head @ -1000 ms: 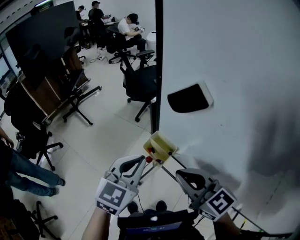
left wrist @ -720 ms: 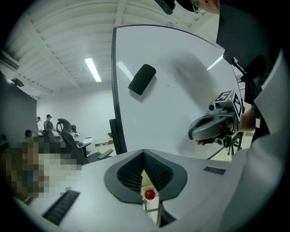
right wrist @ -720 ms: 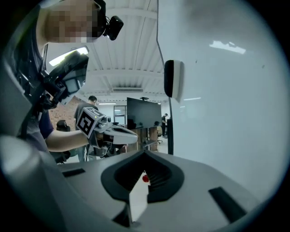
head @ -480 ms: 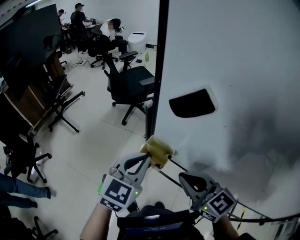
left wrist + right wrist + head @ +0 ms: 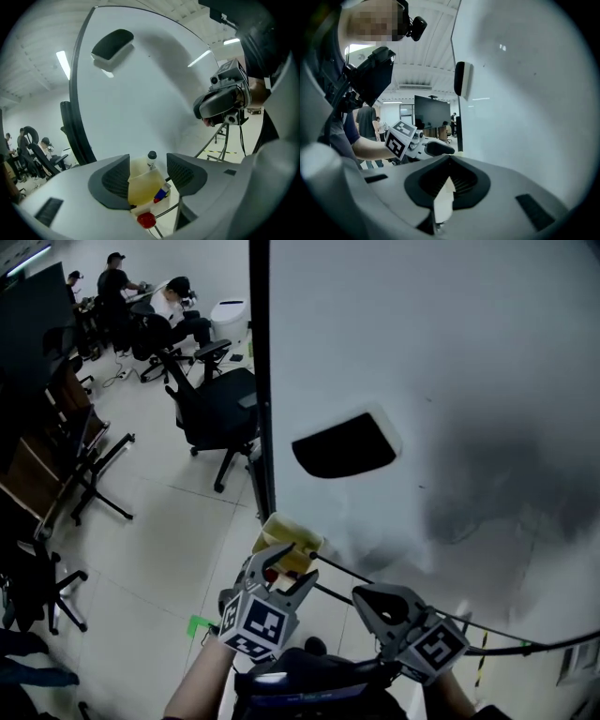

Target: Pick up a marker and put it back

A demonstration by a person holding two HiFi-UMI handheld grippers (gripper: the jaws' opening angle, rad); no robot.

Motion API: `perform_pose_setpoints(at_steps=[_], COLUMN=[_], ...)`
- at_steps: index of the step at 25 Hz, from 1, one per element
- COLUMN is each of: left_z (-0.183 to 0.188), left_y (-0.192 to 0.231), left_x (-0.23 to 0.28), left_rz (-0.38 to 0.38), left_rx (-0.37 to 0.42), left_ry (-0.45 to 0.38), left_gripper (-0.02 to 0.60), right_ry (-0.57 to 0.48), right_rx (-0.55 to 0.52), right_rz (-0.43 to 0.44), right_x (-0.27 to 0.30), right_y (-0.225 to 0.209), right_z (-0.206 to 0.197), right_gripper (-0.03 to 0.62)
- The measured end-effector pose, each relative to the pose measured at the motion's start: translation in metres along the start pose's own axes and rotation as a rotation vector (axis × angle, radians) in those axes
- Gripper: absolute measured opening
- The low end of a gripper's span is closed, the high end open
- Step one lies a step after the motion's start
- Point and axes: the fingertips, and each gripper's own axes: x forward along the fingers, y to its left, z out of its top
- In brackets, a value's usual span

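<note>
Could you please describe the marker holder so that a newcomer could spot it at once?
Start at the big whiteboard and go to its lower left corner. The marker holder sits there: a pale yellow box, unlike the black eraser higher up the board.

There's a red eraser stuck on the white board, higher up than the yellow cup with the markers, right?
Not quite. The eraser is black, not red; the head view shows it. The rest is right: it sits on the white board, higher up than the yellow cup with the markers.
</note>
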Motion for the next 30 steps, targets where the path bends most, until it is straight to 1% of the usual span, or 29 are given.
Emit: perform_pose_setpoints(at_steps=[2, 4, 5, 8, 11, 13, 14, 24, 26, 30], left_z=[-0.003, -0.007, -0.008, -0.01, -0.01, -0.007, -0.007, -0.009, -0.002, 0.018], left_y=[-0.003, -0.007, -0.008, -0.008, -0.007, -0.007, -0.007, -0.004, 0.001, 0.023], left_x=[0.007, 0.015, 0.019, 0.027, 0.031, 0.032, 0.032, 0.03, 0.022, -0.003], left_rz=[-0.008, -0.014, -0.015, -0.012, -0.01, -0.005, -0.002, 0.019, 0.039, 0.099], left_rx=[0.022, 0.029, 0.03, 0.021, 0.0, -0.01, -0.015, -0.048, -0.087, -0.226], left_ry=[0.011, 0.018, 0.021, 0.023, 0.014, -0.01, -0.02, -0.033, -0.046, -0.111], left_gripper=[0.249, 0.247, 0.235, 0.231, 0.211, 0.14, 0.07, 0.071, 0.071, 0.071], right_ry=[0.002, 0.003, 0.004, 0.01, 0.014, 0.01, 0.01, 0.01, 0.003, -0.015], right_rx=[0.013, 0.021, 0.023, 0.031, 0.033, 0.029, 0.026, 0.018, 0.018, 0.035], right_rz=[-0.015, -0.021, -0.022, -0.022, -0.014, -0.01, -0.009, 0.018, 0.022, 0.03], right_x=[-0.004, -0.006, -0.007, -0.01, -0.012, -0.012, -0.012, -0.006, -0.008, -0.006], right_y=[-0.001, -0.003, -0.004, -0.006, -0.009, -0.011, -0.013, -0.017, -0.017, -0.02], right_z=[-0.002, -0.005, -0.006, -0.007, -0.007, -0.009, -0.01, -0.014, -0.011, -0.008], right_gripper=[0.012, 0.012, 0.012, 0.012, 0.012, 0.012, 0.012, 0.012, 0.012, 0.012])
